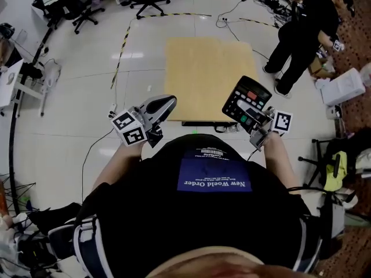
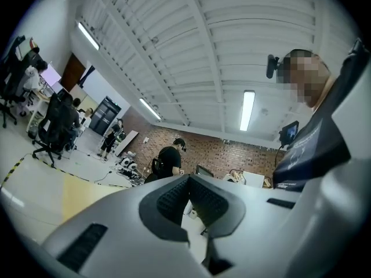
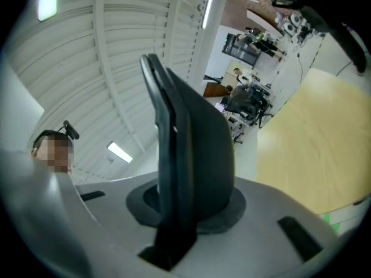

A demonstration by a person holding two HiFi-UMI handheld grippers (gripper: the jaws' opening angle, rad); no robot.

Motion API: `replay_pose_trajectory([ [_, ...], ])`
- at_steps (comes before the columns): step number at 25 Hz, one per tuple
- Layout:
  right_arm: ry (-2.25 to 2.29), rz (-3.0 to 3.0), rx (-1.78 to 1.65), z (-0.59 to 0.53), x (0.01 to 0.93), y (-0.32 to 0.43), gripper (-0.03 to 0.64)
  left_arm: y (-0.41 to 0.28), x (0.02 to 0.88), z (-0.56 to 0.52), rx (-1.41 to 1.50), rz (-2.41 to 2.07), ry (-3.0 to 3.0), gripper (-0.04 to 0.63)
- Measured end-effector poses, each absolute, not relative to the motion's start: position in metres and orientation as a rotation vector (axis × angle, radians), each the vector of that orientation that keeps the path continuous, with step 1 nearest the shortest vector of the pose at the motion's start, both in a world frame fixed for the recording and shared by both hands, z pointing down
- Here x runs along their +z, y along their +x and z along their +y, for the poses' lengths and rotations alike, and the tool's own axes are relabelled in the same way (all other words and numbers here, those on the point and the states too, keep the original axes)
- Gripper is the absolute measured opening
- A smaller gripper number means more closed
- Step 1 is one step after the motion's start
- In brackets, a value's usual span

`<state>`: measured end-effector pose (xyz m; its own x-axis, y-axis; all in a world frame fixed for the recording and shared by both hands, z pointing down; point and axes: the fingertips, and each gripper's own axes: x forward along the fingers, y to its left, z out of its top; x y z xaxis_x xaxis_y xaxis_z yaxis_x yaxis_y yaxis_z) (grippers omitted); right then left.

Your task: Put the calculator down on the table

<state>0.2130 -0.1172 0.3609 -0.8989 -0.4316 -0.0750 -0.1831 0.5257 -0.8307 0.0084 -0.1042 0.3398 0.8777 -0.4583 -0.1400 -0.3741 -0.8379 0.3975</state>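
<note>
A dark calculator with red, green and white keys hangs in the air over the near right corner of the light wooden table. My right gripper is shut on its lower end. In the right gripper view the calculator stands edge-on between the jaws of that gripper, with the table off to the right. My left gripper is shut with nothing in it, off the table's near left corner. In the left gripper view its ribbed pads meet with nothing between them, and the table lies at the left.
A person in black stands at the table's far right side. Office chairs stand at the back left. A yellow-and-black tape line and cables run over the white floor. A white box sits at the right.
</note>
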Motion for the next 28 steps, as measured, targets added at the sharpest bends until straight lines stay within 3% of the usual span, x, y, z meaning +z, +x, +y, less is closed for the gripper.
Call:
replay_pose_trajectory([
  [10,-0.541,2.505,-1.384,-0.169,0.374,0.187,0.067,-0.02,0.364,-0.152,-0.334,-0.65,2.638,0.006],
  [28,-0.42,2.579,-1.446,-0.251,0.384,0.242,0.067,0.04,0.362,-0.212,-0.33,-0.799,2.614,0.006],
])
